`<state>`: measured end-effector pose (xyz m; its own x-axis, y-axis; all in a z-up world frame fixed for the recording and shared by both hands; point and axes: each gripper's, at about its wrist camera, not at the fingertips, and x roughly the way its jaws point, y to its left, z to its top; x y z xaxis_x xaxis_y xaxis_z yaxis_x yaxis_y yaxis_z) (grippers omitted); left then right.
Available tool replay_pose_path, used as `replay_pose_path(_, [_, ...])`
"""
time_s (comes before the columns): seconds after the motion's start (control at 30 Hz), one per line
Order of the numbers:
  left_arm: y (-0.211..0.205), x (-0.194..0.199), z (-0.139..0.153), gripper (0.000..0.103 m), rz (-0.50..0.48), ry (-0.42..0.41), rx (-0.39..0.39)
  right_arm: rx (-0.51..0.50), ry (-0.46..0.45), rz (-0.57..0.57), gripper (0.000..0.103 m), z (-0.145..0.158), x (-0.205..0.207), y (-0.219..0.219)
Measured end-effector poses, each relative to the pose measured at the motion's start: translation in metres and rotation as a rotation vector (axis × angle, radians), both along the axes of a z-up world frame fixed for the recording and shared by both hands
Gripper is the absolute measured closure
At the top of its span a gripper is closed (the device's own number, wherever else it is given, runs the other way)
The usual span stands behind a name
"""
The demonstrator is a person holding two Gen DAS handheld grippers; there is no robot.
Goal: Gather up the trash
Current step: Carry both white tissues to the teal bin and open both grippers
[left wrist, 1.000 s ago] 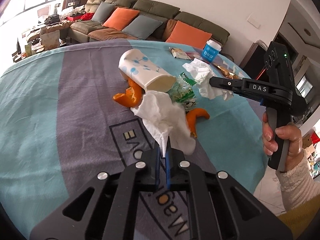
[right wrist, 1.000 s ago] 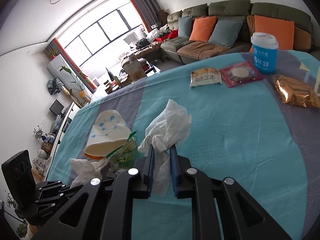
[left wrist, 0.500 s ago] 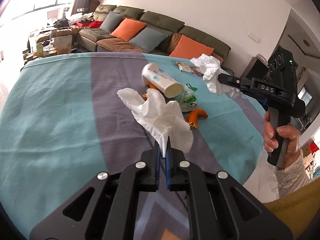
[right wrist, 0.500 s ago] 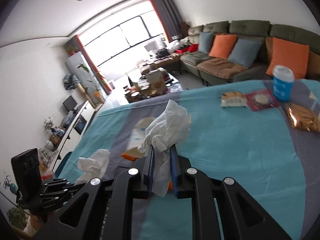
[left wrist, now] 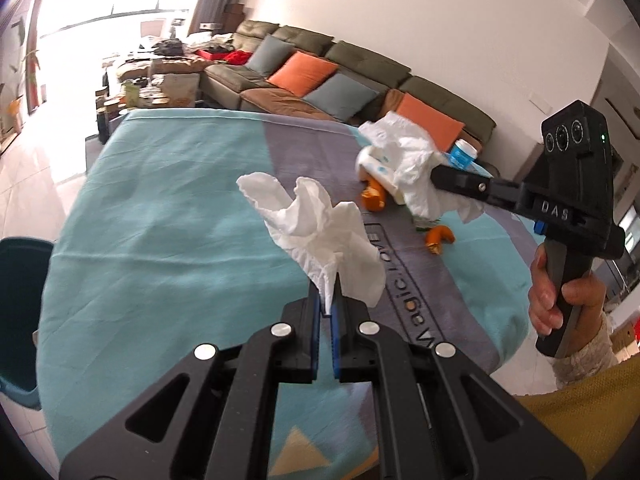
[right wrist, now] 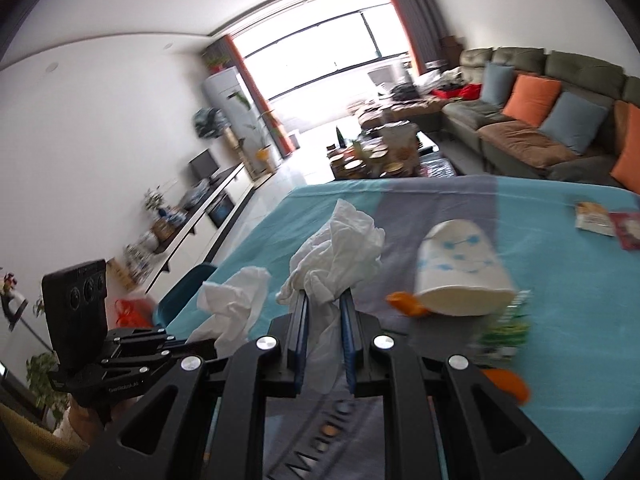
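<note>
My left gripper [left wrist: 326, 286] is shut on a white tissue [left wrist: 320, 232], held up over the teal and grey tablecloth [left wrist: 160, 220]. My right gripper [right wrist: 324, 300] is shut on a second, crumpled tissue [right wrist: 340, 252], also lifted off the table. In the left wrist view the right gripper [left wrist: 438, 174] reaches in from the right with its tissue [left wrist: 408, 160] in front of a tipped paper cup [left wrist: 376, 168]. In the right wrist view the left gripper [right wrist: 208, 346] and its tissue [right wrist: 236, 300] sit low on the left. The paper cup [right wrist: 460, 276] lies on its side among orange peel [right wrist: 408, 304].
More peel [left wrist: 440, 236] and a green wrapper [right wrist: 508, 328] lie by the cup. Snack packets [right wrist: 596, 218] and a blue lidded cup [left wrist: 462, 152] sit at the far side. A teal chair [left wrist: 20, 280] stands by the table's left edge. A sofa lies beyond.
Both grippers rose off the table with their tissues and swung left, away from the cup and peel. Both wrists rolled, so the room looks tilted.
</note>
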<state>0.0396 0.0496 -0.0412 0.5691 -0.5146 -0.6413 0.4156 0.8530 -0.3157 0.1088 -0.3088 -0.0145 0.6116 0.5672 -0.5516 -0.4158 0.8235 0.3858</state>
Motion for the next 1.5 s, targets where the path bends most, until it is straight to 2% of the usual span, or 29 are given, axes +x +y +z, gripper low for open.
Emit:
replay_pose_path(0.23, [0.021, -0.007, 0.004, 0.098, 0.058, -0.004, 0.002, -0.002, 0.034, 0.099, 0.089, -0.007, 0.008, 0.043])
replay_pose_path(0.7, [0.069, -0.015, 0.008, 0.098, 0.194, -0.01, 0.0, -0.013, 0.045, 0.254, 0.089, -0.007, 0.021, 0.118])
replay_pose_path(1.1, [0.122, -0.028, 0.005, 0.098, 0.314, 0.001, 0.003, -0.014, 0.052, 0.327, 0.089, -0.006, 0.033, 0.158])
replay_pose_path(1.5, [0.148, -0.032, 0.008, 0.098, 0.396, 0.002, 0.001, -0.03, 0.072, 0.406, 0.089, -0.012, 0.045, 0.194])
